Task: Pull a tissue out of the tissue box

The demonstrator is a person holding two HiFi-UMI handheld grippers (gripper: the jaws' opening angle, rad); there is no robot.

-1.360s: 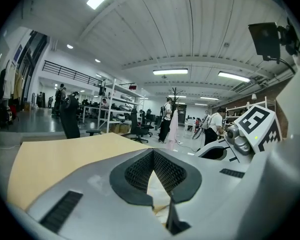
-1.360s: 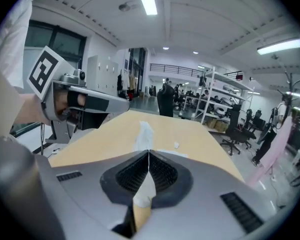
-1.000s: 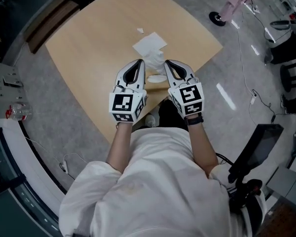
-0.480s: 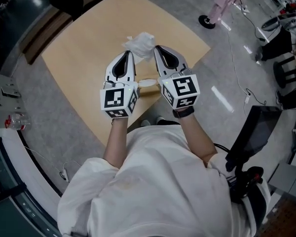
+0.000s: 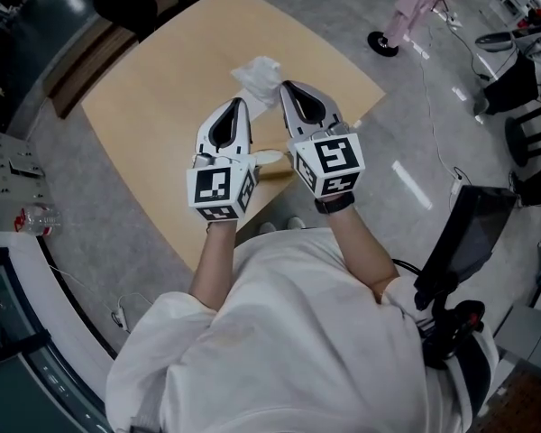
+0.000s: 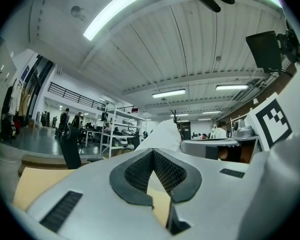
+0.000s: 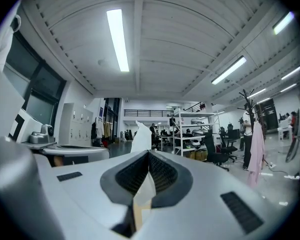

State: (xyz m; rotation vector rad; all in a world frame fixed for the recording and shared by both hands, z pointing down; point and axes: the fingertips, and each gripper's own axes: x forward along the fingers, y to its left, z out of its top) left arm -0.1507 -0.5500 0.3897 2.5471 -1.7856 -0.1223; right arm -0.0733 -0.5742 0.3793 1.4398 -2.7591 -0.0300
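A white tissue (image 5: 258, 76) is held up in the air above the tan table (image 5: 153, 88). Both grippers are raised side by side in front of the person. The right gripper (image 5: 287, 87) is shut with a strip of tissue (image 7: 141, 138) pinched in its jaws. The left gripper (image 5: 239, 105) is shut too, and the tissue (image 6: 162, 133) rises straight from its tips. Only a pale sliver of the tissue box (image 5: 269, 156) shows low between the two grippers; they hide the remainder.
The table's near edge (image 5: 261, 197) runs just under the grippers, with grey floor around it. A plastic bottle (image 5: 34, 216) lies on the counter at the left. Chairs, cables and a black screen (image 5: 464, 242) stand to the right. People stand far off in the room.
Both grippers have lifted from the tissue box with the tissue between their tips. Over the last half second the left gripper has sunk slightly.
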